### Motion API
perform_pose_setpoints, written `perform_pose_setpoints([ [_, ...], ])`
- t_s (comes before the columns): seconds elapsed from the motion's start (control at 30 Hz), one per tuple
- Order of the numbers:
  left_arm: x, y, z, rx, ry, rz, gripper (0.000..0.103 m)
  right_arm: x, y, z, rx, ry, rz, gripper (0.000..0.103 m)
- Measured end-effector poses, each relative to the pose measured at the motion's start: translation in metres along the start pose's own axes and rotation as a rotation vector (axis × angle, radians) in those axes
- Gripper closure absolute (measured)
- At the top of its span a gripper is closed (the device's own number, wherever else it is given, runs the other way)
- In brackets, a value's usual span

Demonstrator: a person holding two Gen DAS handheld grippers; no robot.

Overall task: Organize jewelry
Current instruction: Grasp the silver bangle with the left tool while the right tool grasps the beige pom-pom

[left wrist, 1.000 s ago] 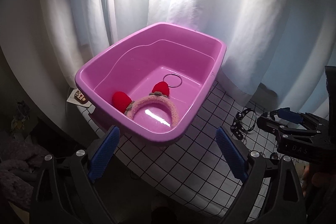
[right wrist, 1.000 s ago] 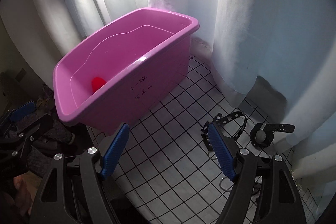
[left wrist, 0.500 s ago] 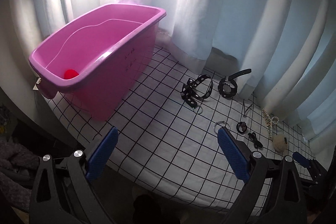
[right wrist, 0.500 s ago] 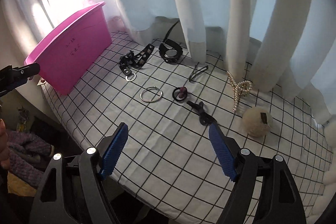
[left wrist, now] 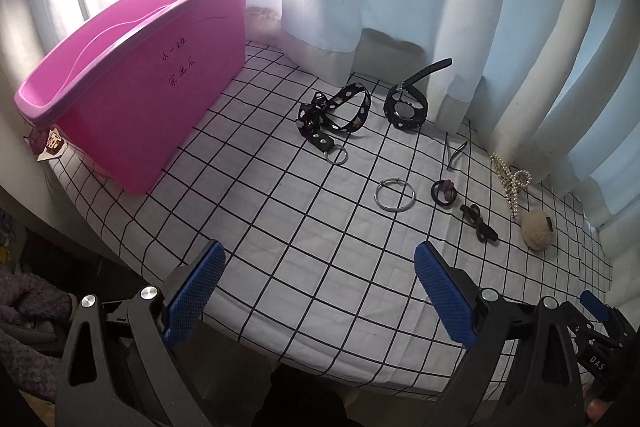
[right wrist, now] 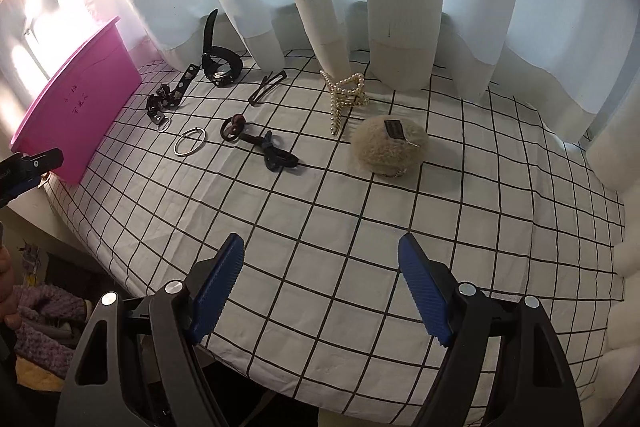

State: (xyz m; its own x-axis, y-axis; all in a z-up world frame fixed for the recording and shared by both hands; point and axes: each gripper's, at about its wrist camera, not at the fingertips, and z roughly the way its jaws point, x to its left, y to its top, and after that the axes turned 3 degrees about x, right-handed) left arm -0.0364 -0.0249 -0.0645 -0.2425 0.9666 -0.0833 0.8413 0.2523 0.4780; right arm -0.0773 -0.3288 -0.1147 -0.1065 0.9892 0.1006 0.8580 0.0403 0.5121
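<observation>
Both grippers hang empty over the near edge of the checked cloth (right wrist: pixel 360 227), the left gripper (left wrist: pixel 316 291) and right gripper (right wrist: pixel 320 283) spread wide. The jewelry lies scattered ahead: ring (left wrist: pixel 394 195), watch (left wrist: pixel 406 107), pearl clip (right wrist: pixel 346 95). The pink tub (left wrist: pixel 132 99) sits at the left.

Pink tub (left wrist: pixel 132 95), black-gridded white cloth (left wrist: pixel 280 227), seemingly beige pompom (right wrist: pixel 390 146).

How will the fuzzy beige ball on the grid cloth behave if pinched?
The fuzzy beige ball looks soft, so it probably squashes between the pads rather than slipping. It seems light for its size. Its rounded shape could let it roll on the checked cloth if nudged.
</observation>
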Motion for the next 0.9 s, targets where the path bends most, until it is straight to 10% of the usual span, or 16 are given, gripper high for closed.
perform_pose_setpoints([
  [0.5, -0.039, 0.022, 0.083, 0.05, -0.067, 0.175, 0.009, -0.03, 0.028, 0.033, -0.054, -0.119, 0.177, 0.027],
  [0.9, -0.061, 0.012, 0.122, 0.032, -0.081, 0.129, 0.009, -0.044, 0.043, 0.078, -0.094, -0.084, 0.146, 0.027],
])
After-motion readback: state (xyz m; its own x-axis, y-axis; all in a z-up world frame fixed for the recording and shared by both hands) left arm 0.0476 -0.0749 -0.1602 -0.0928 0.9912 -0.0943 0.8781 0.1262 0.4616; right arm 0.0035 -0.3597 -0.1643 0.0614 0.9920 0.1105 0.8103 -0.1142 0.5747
